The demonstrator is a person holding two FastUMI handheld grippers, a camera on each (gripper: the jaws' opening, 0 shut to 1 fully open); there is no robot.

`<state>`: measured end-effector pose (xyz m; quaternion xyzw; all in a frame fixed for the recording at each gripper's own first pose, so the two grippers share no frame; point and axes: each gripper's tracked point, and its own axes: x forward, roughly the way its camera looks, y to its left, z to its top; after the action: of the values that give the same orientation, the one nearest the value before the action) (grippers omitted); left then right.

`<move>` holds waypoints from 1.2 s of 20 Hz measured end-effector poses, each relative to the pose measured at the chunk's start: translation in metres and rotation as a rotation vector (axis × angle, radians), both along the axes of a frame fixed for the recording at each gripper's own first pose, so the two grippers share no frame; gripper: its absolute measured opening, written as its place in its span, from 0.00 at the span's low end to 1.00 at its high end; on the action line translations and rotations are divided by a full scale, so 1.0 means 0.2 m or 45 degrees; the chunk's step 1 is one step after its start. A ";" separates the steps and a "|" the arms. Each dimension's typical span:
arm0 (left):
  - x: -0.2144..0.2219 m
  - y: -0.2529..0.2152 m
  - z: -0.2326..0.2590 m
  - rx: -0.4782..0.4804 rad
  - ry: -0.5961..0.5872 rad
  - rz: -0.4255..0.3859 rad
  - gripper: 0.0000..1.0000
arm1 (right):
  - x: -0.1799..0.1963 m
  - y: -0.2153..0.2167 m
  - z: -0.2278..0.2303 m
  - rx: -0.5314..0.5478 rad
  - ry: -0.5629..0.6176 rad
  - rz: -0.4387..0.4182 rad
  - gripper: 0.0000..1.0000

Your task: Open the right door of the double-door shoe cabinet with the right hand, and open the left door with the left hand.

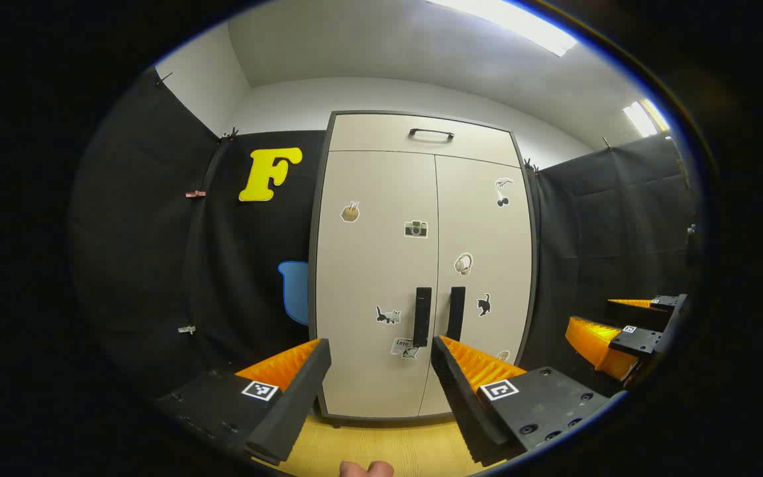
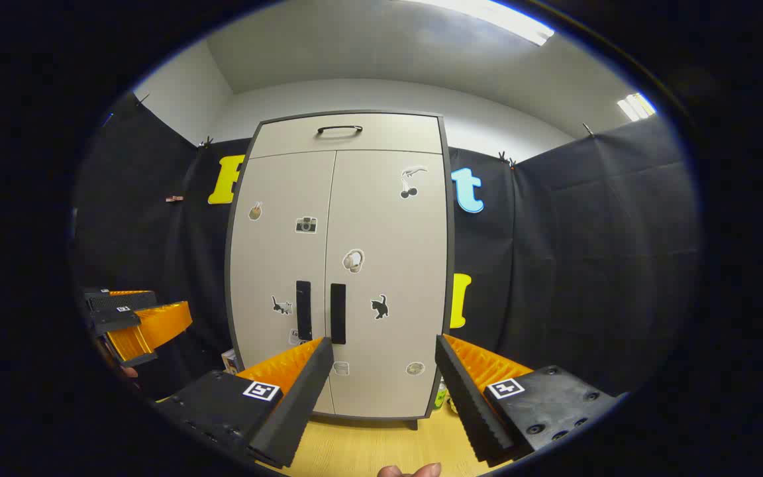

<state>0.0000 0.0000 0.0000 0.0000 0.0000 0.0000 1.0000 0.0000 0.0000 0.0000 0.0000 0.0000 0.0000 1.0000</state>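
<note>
The shoe cabinet (image 2: 338, 265) stands ahead on the floor, both doors closed. The right handle (image 2: 338, 313) must be reached first. The right gripper (image 2: 381, 377) and left gripper (image 1: 378, 374) are held short, jaws apart.

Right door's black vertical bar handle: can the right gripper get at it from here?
Probably yes. The right gripper is open, and nothing stands between it and the black vertical bar handle on the closed beige right door. The handle sits left of its gap, so it must shift.
</note>
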 end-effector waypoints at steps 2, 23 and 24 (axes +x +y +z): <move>0.00 -0.01 0.00 0.001 0.001 -0.004 0.95 | 0.00 0.00 0.00 0.006 0.002 0.000 0.98; -0.08 -0.03 0.00 0.022 0.004 0.007 0.95 | 0.00 0.01 0.00 0.034 0.001 0.012 0.98; -0.08 -0.03 0.00 0.022 0.007 0.006 0.95 | 0.00 0.01 0.00 0.028 -0.002 0.016 0.98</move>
<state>-0.0166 -0.0066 -0.0005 0.0087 0.0026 0.0025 1.0000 0.0003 0.0017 0.0004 0.0111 -0.0006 0.0063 0.9999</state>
